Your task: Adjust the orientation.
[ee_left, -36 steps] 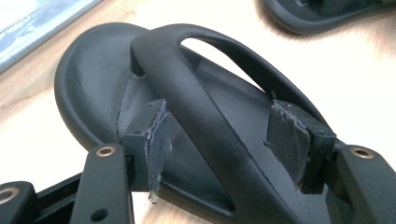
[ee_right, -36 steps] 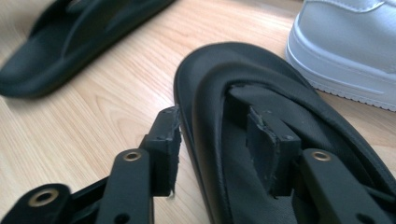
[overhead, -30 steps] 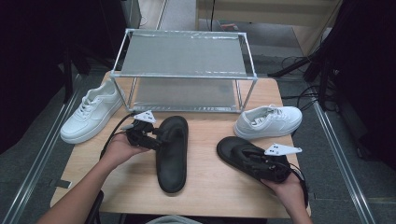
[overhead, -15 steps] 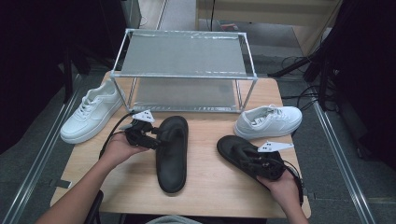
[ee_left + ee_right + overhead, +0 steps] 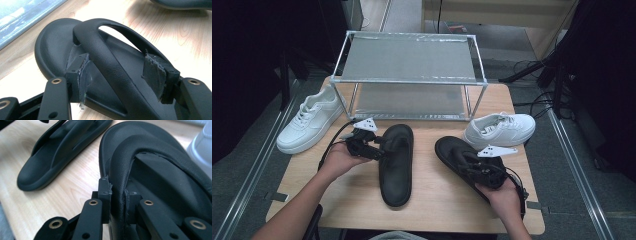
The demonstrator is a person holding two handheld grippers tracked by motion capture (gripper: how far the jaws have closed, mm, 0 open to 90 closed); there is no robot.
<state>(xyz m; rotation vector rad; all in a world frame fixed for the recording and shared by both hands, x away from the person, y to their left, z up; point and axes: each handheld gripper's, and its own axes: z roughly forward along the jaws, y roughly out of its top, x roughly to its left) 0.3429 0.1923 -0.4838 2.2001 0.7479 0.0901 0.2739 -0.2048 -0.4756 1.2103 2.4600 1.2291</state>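
The right black flip-flop point(image 5: 462, 157) lies at about 4 o'clock on the wooden worktop point(image 5: 432, 200), toe toward the white sneaker point(image 5: 499, 130) at 2 o'clock. The right gripper point(image 5: 117, 192) has just been closing, and its pads now pinch the strap point(image 5: 122, 170) of this flip-flop firmly. To lift it well, I think the grip should stay tight near the toe post, because the sole hangs heavy and may swing.

The left black flip-flop point(image 5: 396, 162) rests near the centre. The left gripper point(image 5: 122, 75) stands open with one arm of its strap point(image 5: 105, 62) between the pads; whether a pad already touches it is hard to tell. It should close fully before any lifting.

The metal shoe rack point(image 5: 409, 75) at 12 o'clock seems the likely goal; another white sneaker point(image 5: 309, 125) waits at 9 o'clock.
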